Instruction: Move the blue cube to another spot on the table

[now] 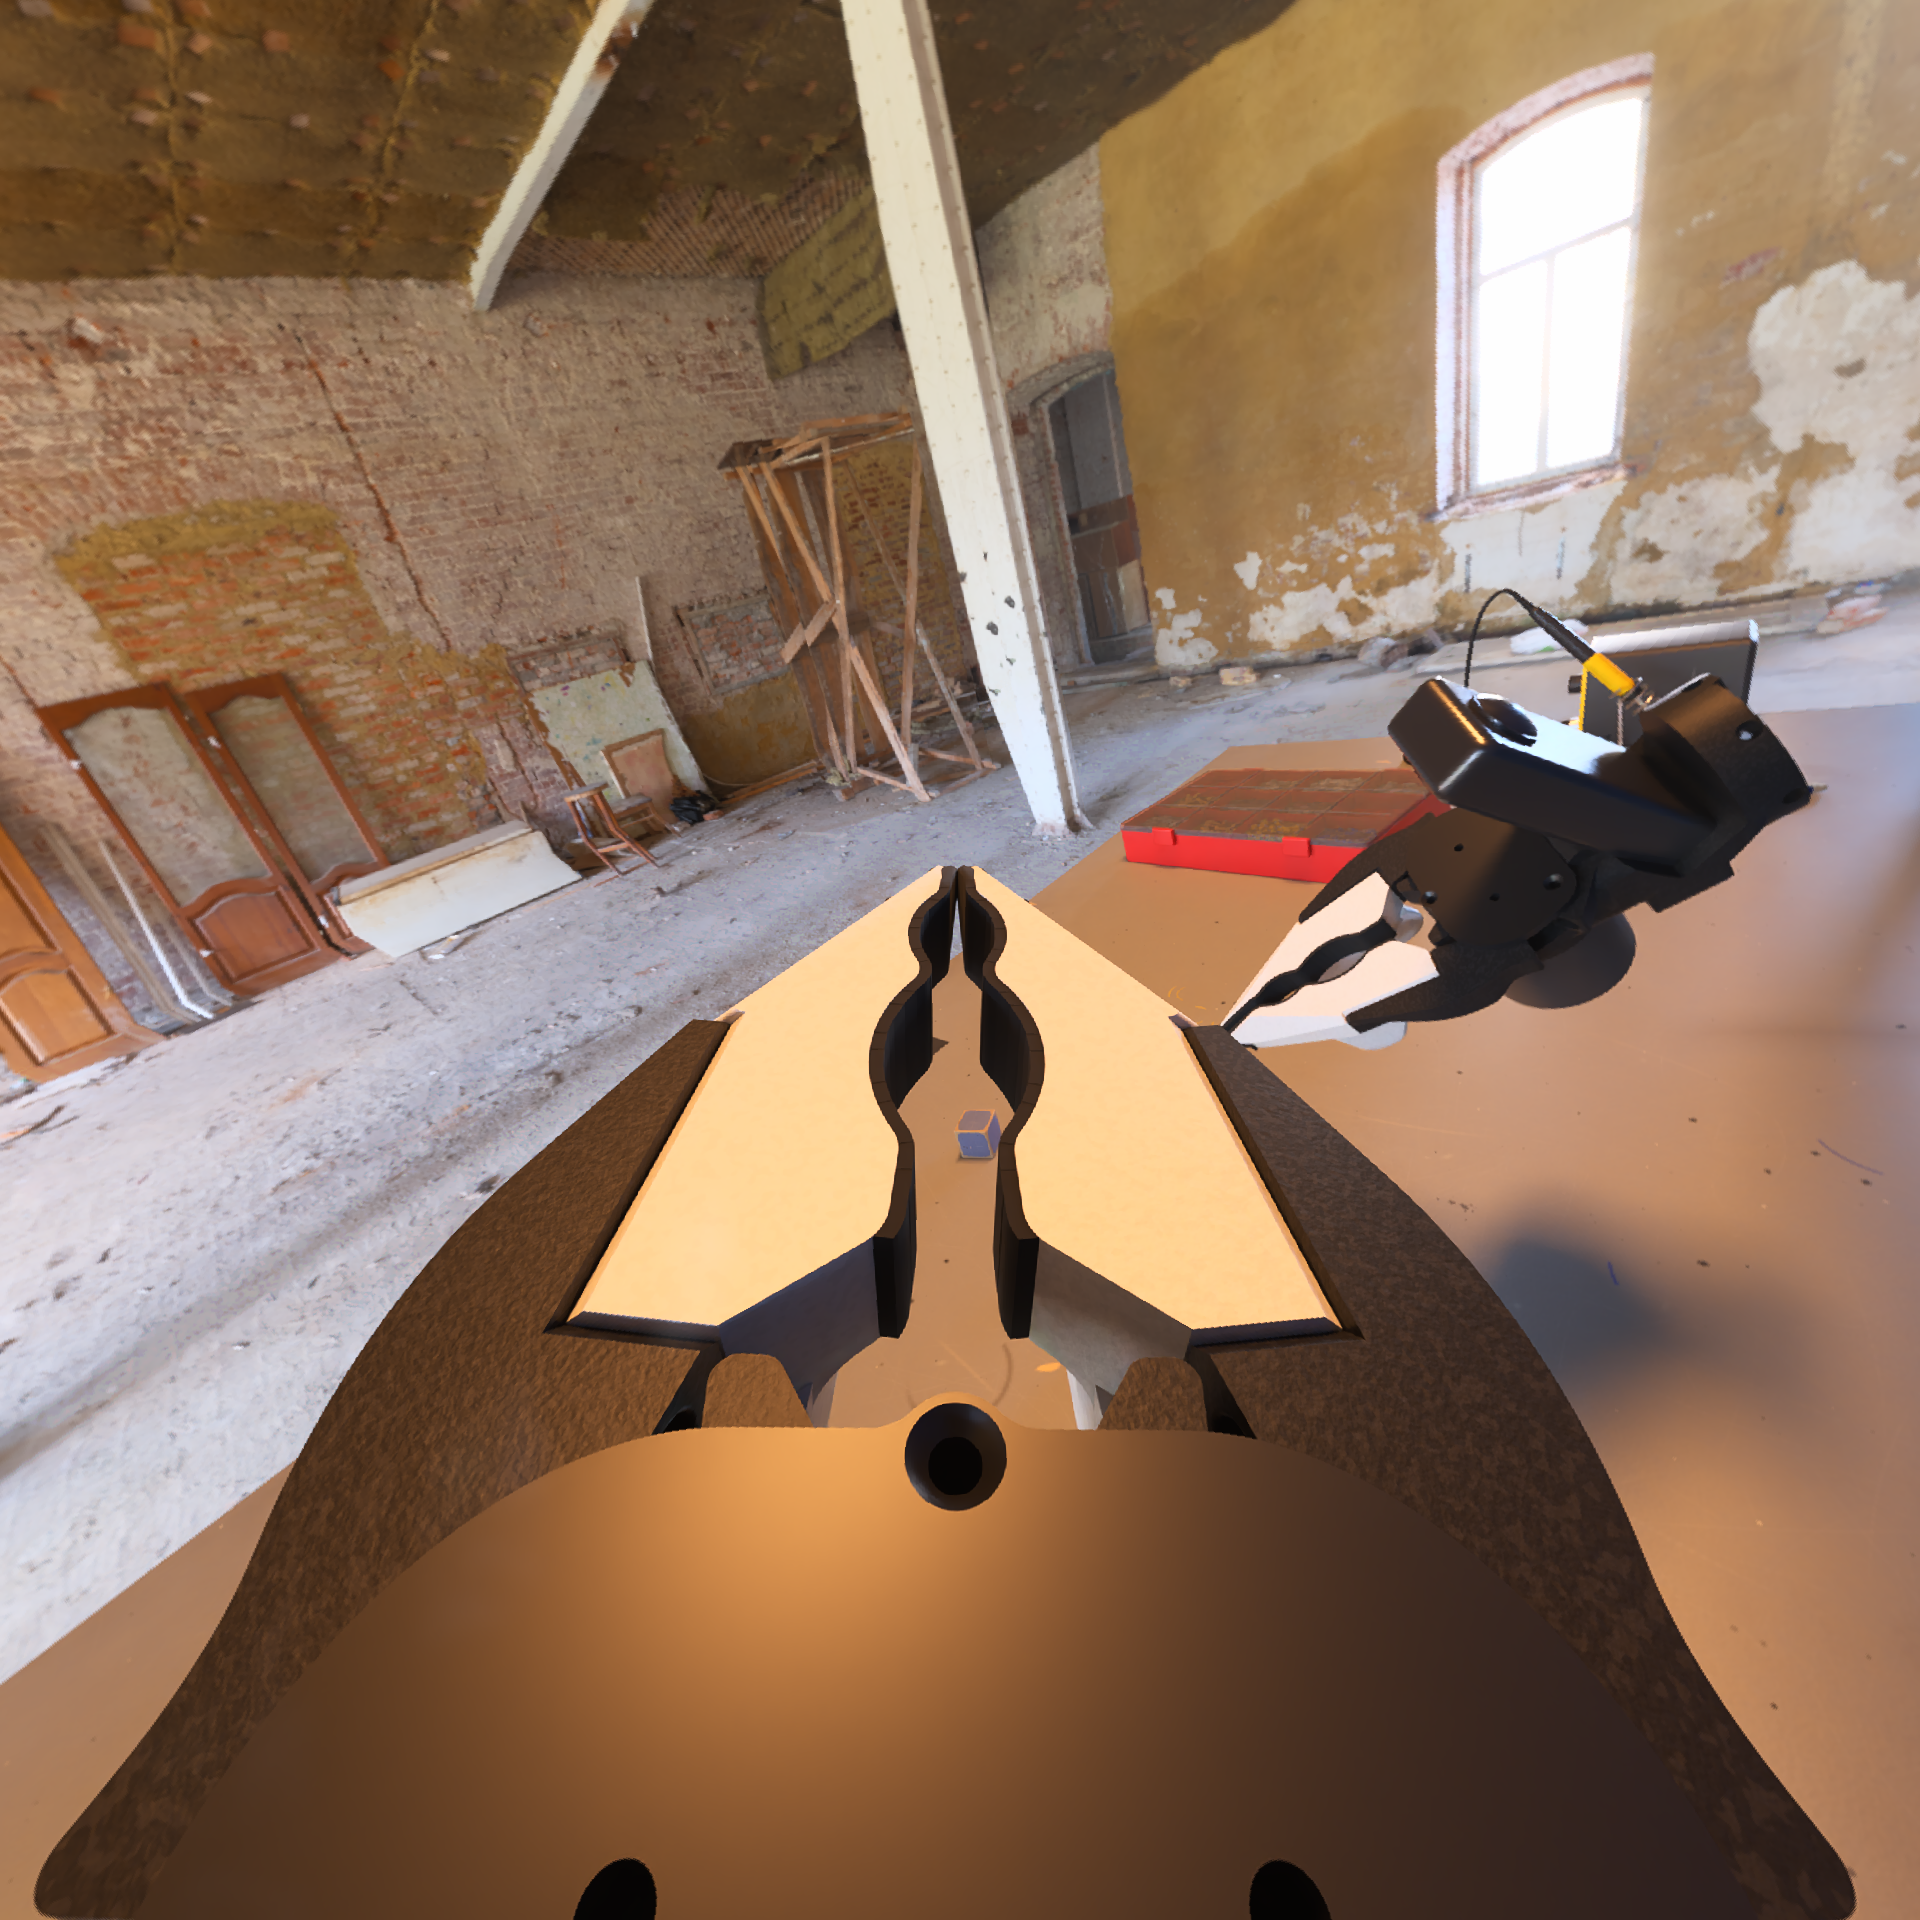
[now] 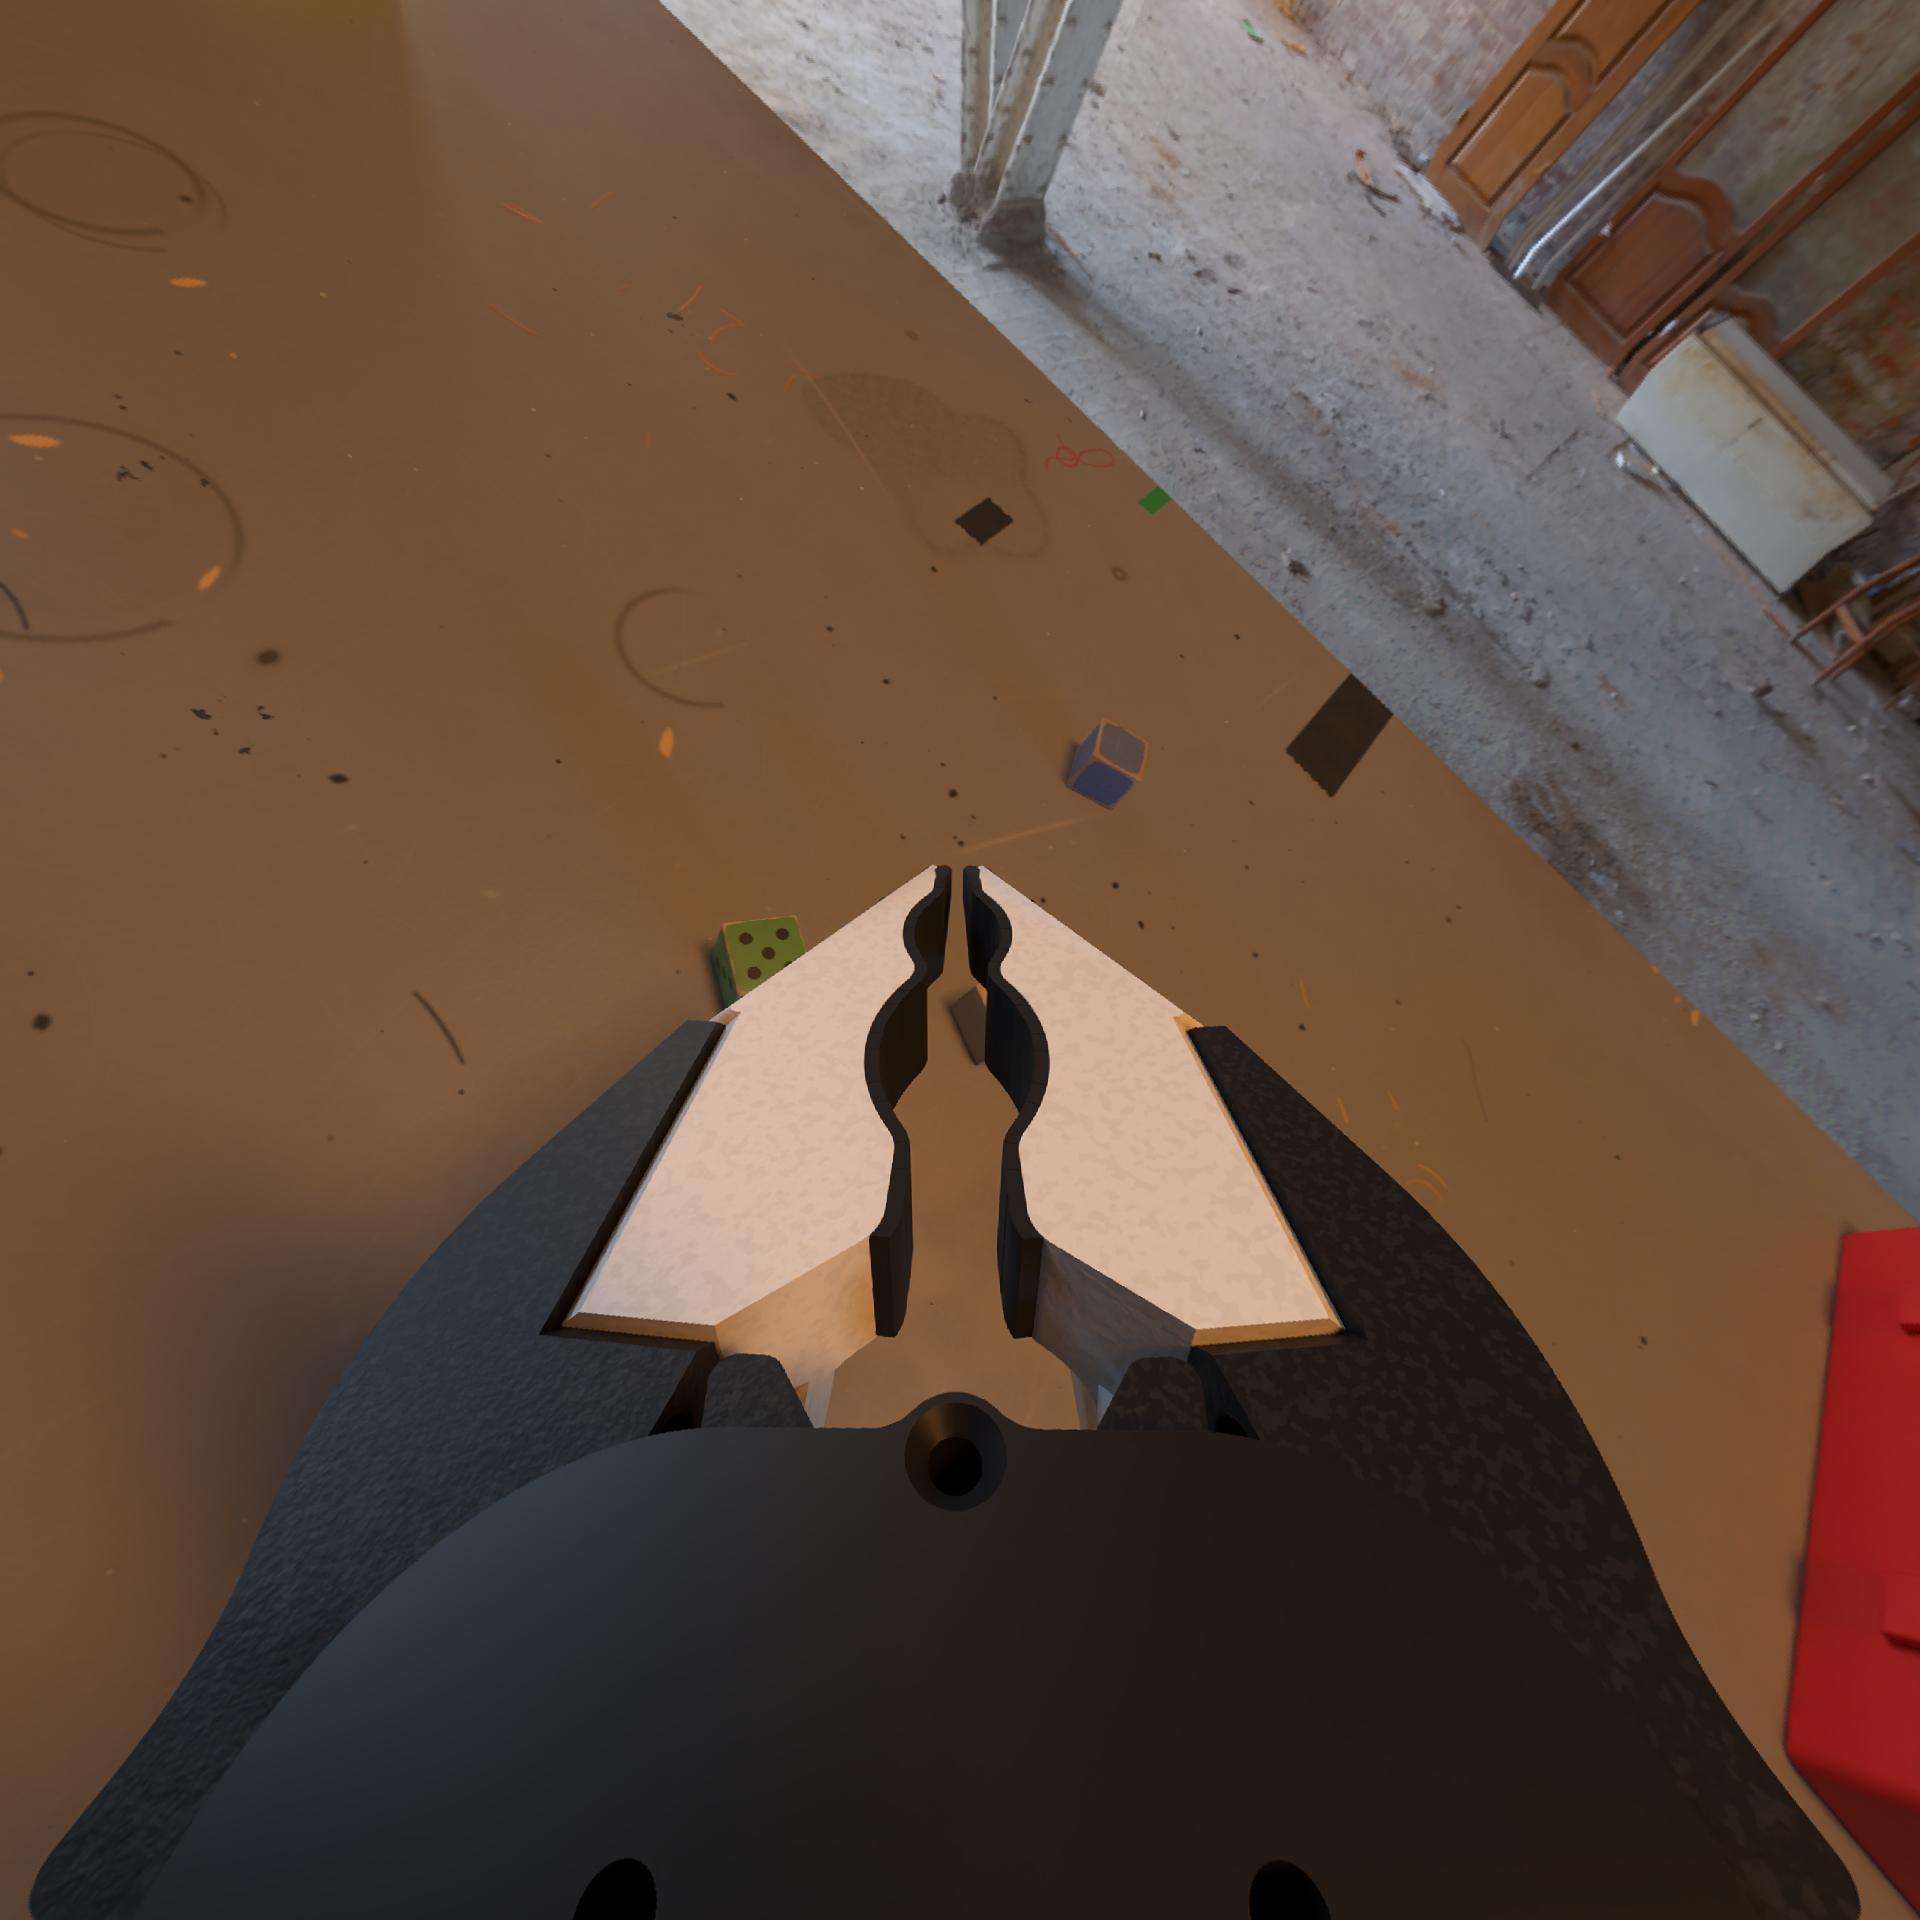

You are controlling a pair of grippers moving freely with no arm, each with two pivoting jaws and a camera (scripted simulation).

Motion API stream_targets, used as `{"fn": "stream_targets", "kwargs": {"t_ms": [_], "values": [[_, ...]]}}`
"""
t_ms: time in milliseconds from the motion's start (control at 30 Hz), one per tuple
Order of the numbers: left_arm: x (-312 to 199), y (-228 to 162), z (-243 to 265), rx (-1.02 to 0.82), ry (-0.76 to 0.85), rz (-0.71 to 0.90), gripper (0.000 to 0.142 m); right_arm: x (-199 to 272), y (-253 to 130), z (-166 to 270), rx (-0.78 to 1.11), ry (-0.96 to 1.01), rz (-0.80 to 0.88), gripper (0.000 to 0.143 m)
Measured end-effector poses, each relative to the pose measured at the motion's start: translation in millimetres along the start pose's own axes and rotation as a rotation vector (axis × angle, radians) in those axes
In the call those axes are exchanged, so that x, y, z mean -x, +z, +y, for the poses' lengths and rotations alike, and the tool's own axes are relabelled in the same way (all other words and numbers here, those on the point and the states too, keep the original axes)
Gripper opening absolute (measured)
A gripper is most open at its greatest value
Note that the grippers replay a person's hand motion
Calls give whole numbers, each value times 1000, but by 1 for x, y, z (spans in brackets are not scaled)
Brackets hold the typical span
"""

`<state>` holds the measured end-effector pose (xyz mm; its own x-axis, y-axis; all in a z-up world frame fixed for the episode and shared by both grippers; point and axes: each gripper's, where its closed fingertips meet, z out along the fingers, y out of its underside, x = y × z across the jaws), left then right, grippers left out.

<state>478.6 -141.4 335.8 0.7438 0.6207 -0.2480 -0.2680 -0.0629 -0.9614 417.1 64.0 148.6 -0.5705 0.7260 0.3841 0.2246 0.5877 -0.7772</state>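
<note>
The small blue cube (image 2: 1105,764) sits on the brown table, beyond my right gripper's tips and a little to their right, near the table edge. In the left wrist view the cube (image 1: 978,1132) shows through the gap between my left gripper's fingers, down on the table below them. My left gripper (image 1: 956,875) is shut and empty, held above the table. My right gripper (image 2: 956,873) is shut and empty, its tips short of the cube. It also shows in the left wrist view (image 1: 1242,1023), tilted down at the right.
A green die (image 2: 758,951) lies just left of my right gripper's fingers. A red compartment box (image 1: 1262,826) sits at the far side of the table and shows at the right edge of the right wrist view (image 2: 1860,1558). The table edge (image 2: 1351,665) runs diagonally behind the cube.
</note>
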Motion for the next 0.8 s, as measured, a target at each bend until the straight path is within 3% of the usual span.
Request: {"fn": "stream_targets", "kwargs": {"t_ms": [133, 233, 433, 567, 800], "values": [[12, -8, -3, -9, -80, -51, 0, 6, 23, 2, 43, 40, -19, 18], [20, -14, -7, -24, -92, -73, 0, -2, 61, 3, 111, 91, -9, 32], [25, -22, -8, 1, -32, -102, 0, -36, 144, 24, 322, 171, 53, 45], [31, -23, -4, 34, 9, -123, 0, -55, 180, 38, 371, 213, 103, 47], [38, -23, -4, 6, -54, -86, 0, -68, 217, 56, 386, 294, 107, 49]]}}
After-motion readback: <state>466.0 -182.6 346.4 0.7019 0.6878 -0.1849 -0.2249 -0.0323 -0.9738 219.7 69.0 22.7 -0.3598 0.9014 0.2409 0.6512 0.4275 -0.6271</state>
